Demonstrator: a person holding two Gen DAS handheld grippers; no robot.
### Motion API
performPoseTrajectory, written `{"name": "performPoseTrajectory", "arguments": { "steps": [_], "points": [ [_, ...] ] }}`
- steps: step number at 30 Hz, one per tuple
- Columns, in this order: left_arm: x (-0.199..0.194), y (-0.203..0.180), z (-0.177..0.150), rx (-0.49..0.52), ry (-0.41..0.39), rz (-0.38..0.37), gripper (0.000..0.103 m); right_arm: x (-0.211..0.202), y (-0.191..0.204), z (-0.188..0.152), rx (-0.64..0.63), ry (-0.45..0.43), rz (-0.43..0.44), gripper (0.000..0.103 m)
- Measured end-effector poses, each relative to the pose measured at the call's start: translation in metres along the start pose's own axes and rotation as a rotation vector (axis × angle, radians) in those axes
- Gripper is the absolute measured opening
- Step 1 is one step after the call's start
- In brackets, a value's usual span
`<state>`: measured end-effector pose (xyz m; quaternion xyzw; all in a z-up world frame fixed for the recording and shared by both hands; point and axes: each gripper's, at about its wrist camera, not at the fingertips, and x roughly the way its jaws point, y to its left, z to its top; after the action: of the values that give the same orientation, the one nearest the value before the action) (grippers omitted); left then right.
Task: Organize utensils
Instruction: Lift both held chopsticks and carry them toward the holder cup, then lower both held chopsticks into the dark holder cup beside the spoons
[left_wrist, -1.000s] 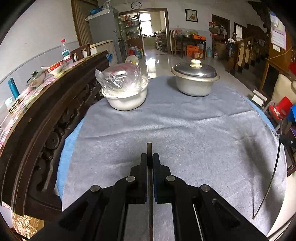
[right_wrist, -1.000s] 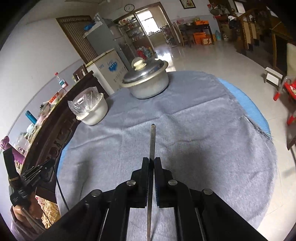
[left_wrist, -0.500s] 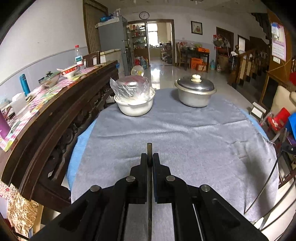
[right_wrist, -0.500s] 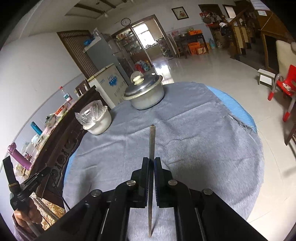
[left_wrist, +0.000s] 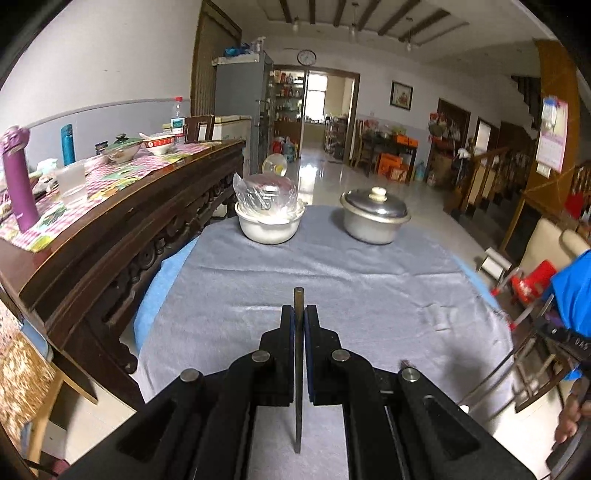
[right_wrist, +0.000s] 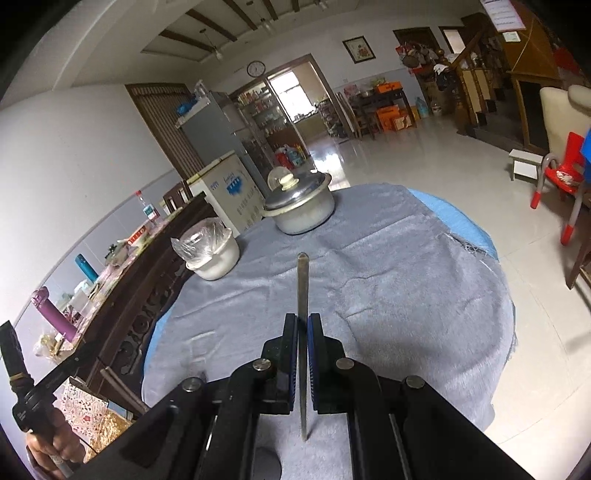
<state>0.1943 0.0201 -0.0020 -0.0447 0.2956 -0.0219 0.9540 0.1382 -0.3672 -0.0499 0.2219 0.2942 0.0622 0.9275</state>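
Starting over at 9 o'clock there's the long dark wooden sideboard (left_wrist: 122, 225) with a purple flask (left_wrist: 16, 177) on it, well off from the action. On the grey cloth (left_wrist: 332, 280) covering the round desk (right_wrist: 461, 225), a white bowl (left_wrist: 267, 225) wrapped in plastic sits at about 11 o'clock and a lidded metal pot (left_wrist: 373, 218) at about 1, both parked at the far side so the near cloth stays free.

Left claw (left_wrist: 299, 317) is clamped shut on a thin flat metal utensil handle (left_wrist: 298, 354), edge-on between the pads. Right claw (right_wrist: 303, 325) is the same deal, closed on a longer metal utensil handle (right_wrist: 303, 295) poking toward 12. Guessing the thin edge-on grip is what keeps each from twisting in the air. Can't tell which end is which.
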Motion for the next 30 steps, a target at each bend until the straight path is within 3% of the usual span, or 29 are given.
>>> {"name": "performPoseTrajectory", "arguments": {
  "steps": [7,12,20,30],
  "points": [
    [-0.032,-0.002,-0.011,-0.024,-0.062,-0.041,0.005,-0.026,0.013,-0.012,-0.002,-0.060,0.002,0.006],
    [-0.040,-0.005,-0.020,-0.016,-0.058,-0.049,0.005,-0.041,0.024,-0.020,-0.024,-0.098,-0.022,0.006],
    [-0.052,-0.010,-0.032,0.006,-0.060,-0.032,0.005,-0.063,0.040,-0.035,-0.052,-0.146,-0.063,0.006],
    [-0.081,-0.017,-0.034,0.059,-0.126,0.008,0.005,-0.084,0.057,-0.044,-0.101,-0.177,-0.089,0.006]
  ]
}}
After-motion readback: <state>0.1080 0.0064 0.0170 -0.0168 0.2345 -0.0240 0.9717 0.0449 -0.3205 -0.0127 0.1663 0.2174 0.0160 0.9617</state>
